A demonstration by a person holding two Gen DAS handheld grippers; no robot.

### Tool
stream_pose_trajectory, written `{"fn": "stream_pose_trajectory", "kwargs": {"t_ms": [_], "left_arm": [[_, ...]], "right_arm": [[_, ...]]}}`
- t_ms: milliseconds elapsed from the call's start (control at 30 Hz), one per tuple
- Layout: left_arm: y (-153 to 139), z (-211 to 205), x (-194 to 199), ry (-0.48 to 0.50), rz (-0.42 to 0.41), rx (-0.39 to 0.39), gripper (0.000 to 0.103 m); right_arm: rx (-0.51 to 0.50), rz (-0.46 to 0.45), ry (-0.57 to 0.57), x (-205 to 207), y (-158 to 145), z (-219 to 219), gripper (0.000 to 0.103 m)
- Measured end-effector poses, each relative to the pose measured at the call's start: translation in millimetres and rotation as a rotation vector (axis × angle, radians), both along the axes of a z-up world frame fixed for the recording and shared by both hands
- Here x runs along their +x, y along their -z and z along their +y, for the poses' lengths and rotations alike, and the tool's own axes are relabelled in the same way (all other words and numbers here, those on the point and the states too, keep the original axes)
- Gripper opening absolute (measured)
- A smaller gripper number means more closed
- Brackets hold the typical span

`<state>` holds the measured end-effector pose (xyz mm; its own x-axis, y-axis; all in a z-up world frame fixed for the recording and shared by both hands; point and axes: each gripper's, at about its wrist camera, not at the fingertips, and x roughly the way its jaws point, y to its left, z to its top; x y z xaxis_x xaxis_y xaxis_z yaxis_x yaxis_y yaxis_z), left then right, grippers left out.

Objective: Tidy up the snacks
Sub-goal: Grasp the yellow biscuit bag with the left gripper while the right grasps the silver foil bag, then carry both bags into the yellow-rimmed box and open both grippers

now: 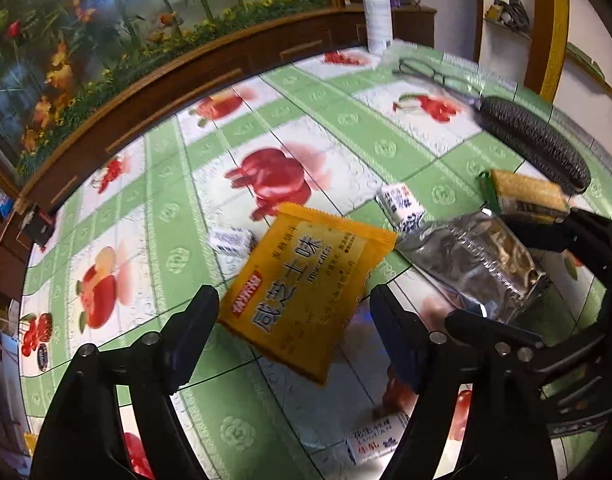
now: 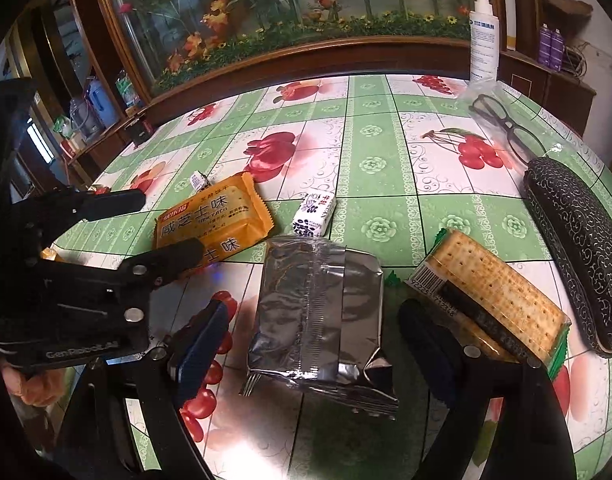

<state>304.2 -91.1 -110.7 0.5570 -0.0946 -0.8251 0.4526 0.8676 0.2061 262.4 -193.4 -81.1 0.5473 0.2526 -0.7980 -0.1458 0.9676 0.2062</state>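
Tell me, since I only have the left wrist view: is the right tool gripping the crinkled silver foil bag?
Observer: No. The right tool stands open, with one finger on either side of the silver foil bag and neither pressing it.
Operator: What is the yellowish pack beyond it?
Observer: It is a clear-wrapped pack of square crackers with green edges. A barcode shows at its near-left end.
Operator: Is there anything behind my own camera?
Observer: A person's hand grips the handle of the left tool.
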Motion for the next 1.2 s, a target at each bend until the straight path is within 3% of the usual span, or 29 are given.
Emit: {"fn": "stream_pose_trajectory", "kwargs": {"t_ms": [133,200,267,300,367,433,533,800,1000,1200], "left_arm": [[9.6,-1.9,10.7,0.004,-0.043,0.048,0.087],[10.6,0.9,19.8,-0.013,-0.036,0.023,0.087],[11.2,4.0,26.4,-0.028,-0.012,-0.021,0.084],[11.2,5.6,27.7,-0.032,0.000,-0.051,0.076],[11.3,5.1,26.7,-0.043,-0.004,-0.058,0.076],[11.0,4.2,23.6,-0.054,-0.008,-0.052,0.075],[9.5,7.5,16.4,-0.075,0.005,-0.052,0.071],[6.7,32.4,-35.4,-0.184,0.024,-0.118,0.070],[-9.6,50.8,-95.5,-0.313,-0.057,-0.173,0.070],[-38.9,69.6,-148.4,-0.445,-0.180,-0.157,0.070]], "right_arm": [[-0.024,0.004,0.002,1.8,0.0,0.1,0.090],[-0.034,0.005,0.000,3.5,0.3,0.7,0.090],[-0.052,0.005,0.000,5.0,0.9,2.9,0.088],[-0.063,0.004,0.000,5.7,1.0,4.2,0.087],[-0.081,0.000,-0.002,6.3,1.0,6.9,0.081],[-0.108,-0.008,-0.004,6.1,0.8,10.0,0.063],[-0.119,-0.012,-0.017,5.3,0.9,11.9,0.061],[-0.067,-0.017,-0.025,-4.8,-2.3,5.2,0.060],[-0.016,-0.066,-0.040,-33.6,-25.7,2.5,0.060],[0.098,-0.127,-0.081,-75.9,-53.6,9.2,0.060]]}}
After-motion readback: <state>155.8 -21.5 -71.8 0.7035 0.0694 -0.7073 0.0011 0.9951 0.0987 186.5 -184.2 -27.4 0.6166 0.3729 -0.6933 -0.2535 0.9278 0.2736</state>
